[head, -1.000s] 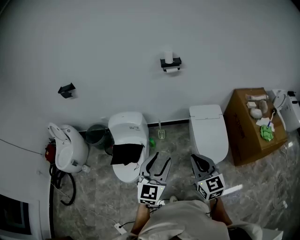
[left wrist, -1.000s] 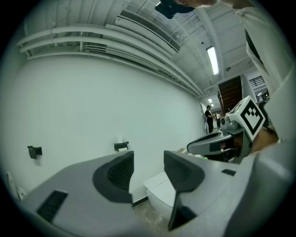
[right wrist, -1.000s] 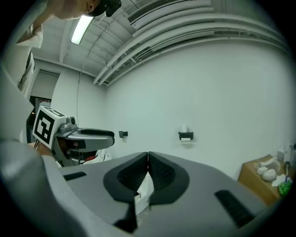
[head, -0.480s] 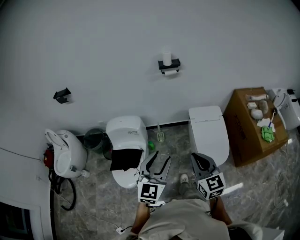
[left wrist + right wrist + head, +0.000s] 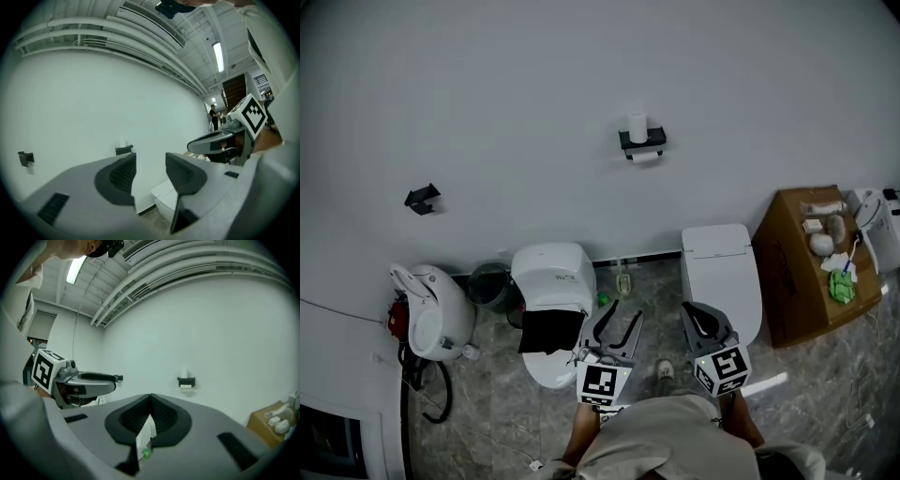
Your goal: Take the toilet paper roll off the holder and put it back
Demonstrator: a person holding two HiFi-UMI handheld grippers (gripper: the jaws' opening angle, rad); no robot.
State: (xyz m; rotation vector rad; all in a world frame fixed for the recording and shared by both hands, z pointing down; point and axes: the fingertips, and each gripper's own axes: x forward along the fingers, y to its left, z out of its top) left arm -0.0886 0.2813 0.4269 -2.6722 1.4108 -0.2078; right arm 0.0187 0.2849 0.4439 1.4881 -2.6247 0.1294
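Your left tool (image 5: pixel 625 311) has just been closing, jaws narrowly apart, empty; right tool (image 5: pixel 692 317) pressed together (both far from the toilet paper roll (image 5: pixel 637 127) on its holder (image 5: pixel 642 141)).

Two toilets (image 5: pixel 553 281) (image 5: pixel 722 272); two wall holders (image 5: pixel 641 142) (image 5: pixel 422 199); two grippers (image 5: pixel 625 311) (image 5: pixel 688 313); one cardboard box (image 5: pixel 792 272)

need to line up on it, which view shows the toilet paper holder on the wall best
The head view: the holder and the upright roll on it show largest, nothing in front. The right gripper view shows both head-on but smaller. The left gripper view shows them only faint and tiny.
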